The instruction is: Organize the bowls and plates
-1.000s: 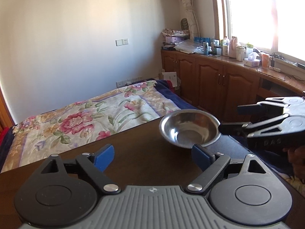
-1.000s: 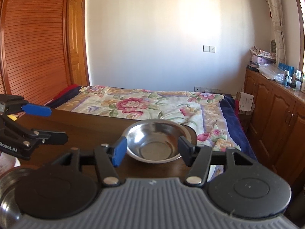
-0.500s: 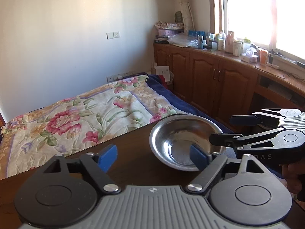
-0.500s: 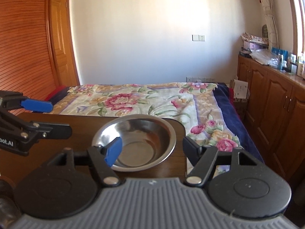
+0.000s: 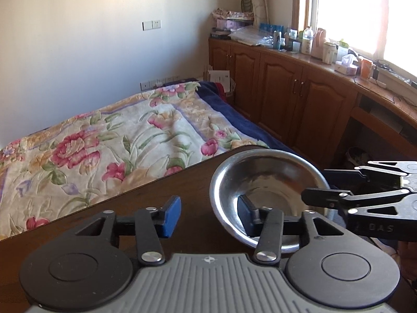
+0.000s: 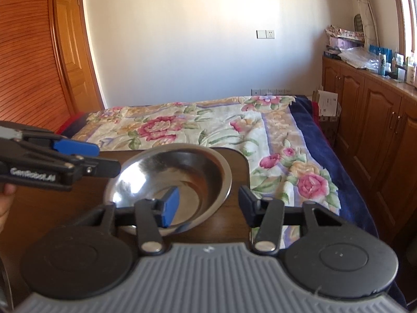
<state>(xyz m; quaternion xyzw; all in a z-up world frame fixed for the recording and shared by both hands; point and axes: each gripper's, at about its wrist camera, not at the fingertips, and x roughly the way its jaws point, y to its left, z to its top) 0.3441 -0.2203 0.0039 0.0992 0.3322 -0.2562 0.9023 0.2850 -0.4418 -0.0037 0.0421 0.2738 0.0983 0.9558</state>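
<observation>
Steel bowl (image 5: 268, 182) sits at the far right corner of the dark wooden table (image 5: 156, 203), beside the bed with the floral quilt (image 5: 117, 140). Both claws are closer to it than a second ago and their jaws have just been closing. Left gripper (image 5: 208, 214): half open, straddling the bowl's left rim, black finger inside the bowl, blue finger outside over the table; pads not yet pressing. Right gripper (image 6: 208, 206): half open, straddling the right rim, blue finger inside, black finger outside; no grip visible. Bowl appears unmoved on the table.
</observation>
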